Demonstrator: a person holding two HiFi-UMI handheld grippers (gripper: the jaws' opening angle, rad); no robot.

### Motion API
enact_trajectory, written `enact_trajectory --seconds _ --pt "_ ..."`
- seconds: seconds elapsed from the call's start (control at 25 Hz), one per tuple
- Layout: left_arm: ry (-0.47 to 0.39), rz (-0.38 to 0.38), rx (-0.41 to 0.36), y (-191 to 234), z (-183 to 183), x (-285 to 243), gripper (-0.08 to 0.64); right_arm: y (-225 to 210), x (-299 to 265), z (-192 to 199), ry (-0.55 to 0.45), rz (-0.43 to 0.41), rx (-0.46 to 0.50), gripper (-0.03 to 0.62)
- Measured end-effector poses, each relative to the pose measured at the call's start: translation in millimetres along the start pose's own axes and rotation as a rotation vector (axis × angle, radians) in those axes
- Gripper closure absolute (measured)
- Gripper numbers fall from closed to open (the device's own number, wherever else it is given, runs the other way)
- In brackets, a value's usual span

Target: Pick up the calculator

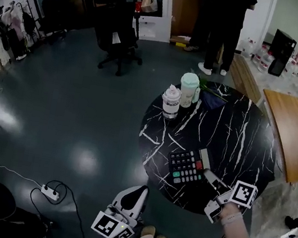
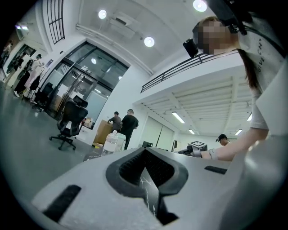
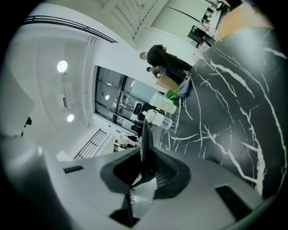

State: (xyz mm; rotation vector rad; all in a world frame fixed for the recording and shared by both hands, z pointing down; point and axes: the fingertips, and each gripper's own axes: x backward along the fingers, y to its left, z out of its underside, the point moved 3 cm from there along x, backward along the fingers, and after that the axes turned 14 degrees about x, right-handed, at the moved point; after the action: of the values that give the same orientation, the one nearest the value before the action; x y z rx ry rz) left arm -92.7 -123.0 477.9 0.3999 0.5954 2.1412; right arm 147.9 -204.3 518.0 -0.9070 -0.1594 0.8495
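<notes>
Fig.: R gripper [image 1: 210, 180] pinches calculator [image 1: 186, 166] at its 4 o'clock edge; thin off-centre hold, I fear it'll tip/slip. L gripper [image 1: 137, 194] jaws together, empty.

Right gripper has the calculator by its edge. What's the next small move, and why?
Probably a slow, level lift: the right gripper is shut on just one corner of the calculator, so a quick move might swing it loose.

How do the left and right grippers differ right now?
The right gripper is shut on the calculator, pinching its edge; the left gripper is shut on nothing. The right gripper reaches over the marble table; the left gripper is beside it, over the floor. Both carry a marker cube.
</notes>
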Motion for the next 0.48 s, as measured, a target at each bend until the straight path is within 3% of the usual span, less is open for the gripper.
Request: enact_trajectory --seconds 0.28,0.48 --pt "-0.054 0.054 -0.037 -38.8 -49.2 -19.8 0.552 55.3 33.6 -51.5 -0.038 -0.057 0.094 0.534" --pt "-0.091 0.105 -0.06 -68.9 -70.8 -30.5 0.552 95.3 58.8 -66.5 -0.065 -0.111 0.131 0.534"
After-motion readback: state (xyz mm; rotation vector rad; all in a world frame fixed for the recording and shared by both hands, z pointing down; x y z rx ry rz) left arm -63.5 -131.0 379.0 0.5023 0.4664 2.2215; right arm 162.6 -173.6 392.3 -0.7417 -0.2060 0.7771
